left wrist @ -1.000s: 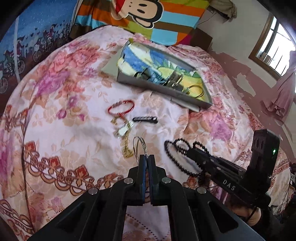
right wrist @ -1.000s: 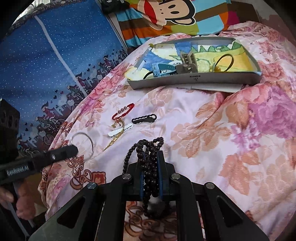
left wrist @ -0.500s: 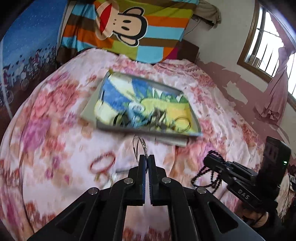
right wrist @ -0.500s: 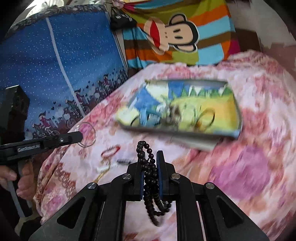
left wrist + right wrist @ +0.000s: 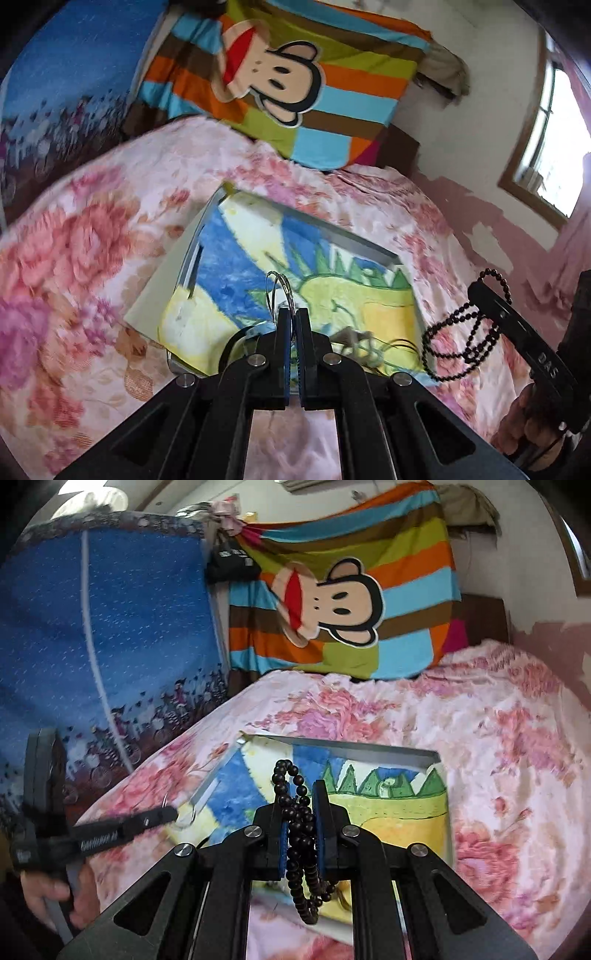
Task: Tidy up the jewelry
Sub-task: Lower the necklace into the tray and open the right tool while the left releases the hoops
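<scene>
Two grippers over the tray (image 5: 364, 246): left gripper (image 5: 293, 314) pinches a silver bangle (image 5: 279, 291), right gripper (image 5: 300, 794), at 3 o'clock, clamps black beads (image 5: 295, 812)

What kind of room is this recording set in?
Most likely a home bedroom: a bed with a floral bedspread, a striped cartoon monkey blanket hung behind it, and a window in a peeling wall.

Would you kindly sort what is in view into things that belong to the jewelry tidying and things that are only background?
Job:
- silver bangle in the left tongs
- dark bead string in the right tongs
- tray

Background:
- floral bedspread
- striped monkey blanket
- window
</scene>
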Demonstrator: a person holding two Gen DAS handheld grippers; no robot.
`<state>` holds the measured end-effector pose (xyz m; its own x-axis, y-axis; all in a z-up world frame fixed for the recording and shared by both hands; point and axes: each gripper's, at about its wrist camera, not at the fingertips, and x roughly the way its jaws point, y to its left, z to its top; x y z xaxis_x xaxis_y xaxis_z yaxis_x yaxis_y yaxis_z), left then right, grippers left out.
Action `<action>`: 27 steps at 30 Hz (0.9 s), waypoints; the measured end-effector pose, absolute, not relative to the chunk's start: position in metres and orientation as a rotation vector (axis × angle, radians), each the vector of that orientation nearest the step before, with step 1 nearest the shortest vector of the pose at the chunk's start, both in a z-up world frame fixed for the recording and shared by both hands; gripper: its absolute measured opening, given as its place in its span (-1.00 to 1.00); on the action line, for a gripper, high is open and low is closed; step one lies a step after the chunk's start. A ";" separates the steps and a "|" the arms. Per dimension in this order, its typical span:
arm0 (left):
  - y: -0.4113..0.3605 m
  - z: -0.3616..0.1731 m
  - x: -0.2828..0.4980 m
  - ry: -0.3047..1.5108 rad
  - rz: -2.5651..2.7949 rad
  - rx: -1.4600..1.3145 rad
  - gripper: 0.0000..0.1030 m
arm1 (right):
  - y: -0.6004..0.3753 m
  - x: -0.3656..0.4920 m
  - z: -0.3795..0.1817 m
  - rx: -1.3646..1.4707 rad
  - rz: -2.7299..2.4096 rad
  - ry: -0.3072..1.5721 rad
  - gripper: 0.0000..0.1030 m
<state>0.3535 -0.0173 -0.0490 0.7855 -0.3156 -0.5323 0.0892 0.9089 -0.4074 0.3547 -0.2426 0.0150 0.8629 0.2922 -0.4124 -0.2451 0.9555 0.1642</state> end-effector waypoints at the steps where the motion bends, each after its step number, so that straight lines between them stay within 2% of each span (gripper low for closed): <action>1: -0.015 -0.056 0.358 0.644 -0.219 -0.394 -0.94 | -0.241 0.360 0.010 0.120 0.279 0.455 -0.79; 5: -0.004 -0.081 0.372 0.692 -0.205 -0.433 -0.94 | -0.236 0.379 -0.020 0.156 0.252 0.492 -0.79; 11: 0.008 -0.092 0.384 0.736 -0.223 -0.458 -0.94 | -0.234 0.390 -0.058 0.169 0.218 0.568 -0.79; 21: 0.001 -0.101 0.394 0.805 -0.167 -0.389 -0.92 | -0.235 0.396 -0.077 0.151 0.189 0.627 -0.75; 23: 0.000 -0.101 0.394 0.817 -0.181 -0.392 -0.79 | -0.237 0.396 -0.075 0.154 0.178 0.632 -0.63; 25: -0.002 -0.100 0.394 0.823 -0.195 -0.387 -0.48 | -0.240 0.394 -0.074 0.159 0.165 0.629 -0.27; 26: -0.004 -0.097 0.392 0.815 -0.198 -0.376 -0.42 | -0.242 0.393 -0.073 0.162 0.163 0.627 -0.21; 27: -0.006 -0.096 0.391 0.809 -0.191 -0.361 -0.26 | -0.243 0.392 -0.072 0.166 0.159 0.627 -0.19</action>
<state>0.3914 -0.0061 -0.0958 0.6776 -0.3022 -0.6704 0.0299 0.9222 -0.3856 0.3920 -0.2433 -0.0720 0.7987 0.1975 -0.5684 -0.0976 0.9746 0.2015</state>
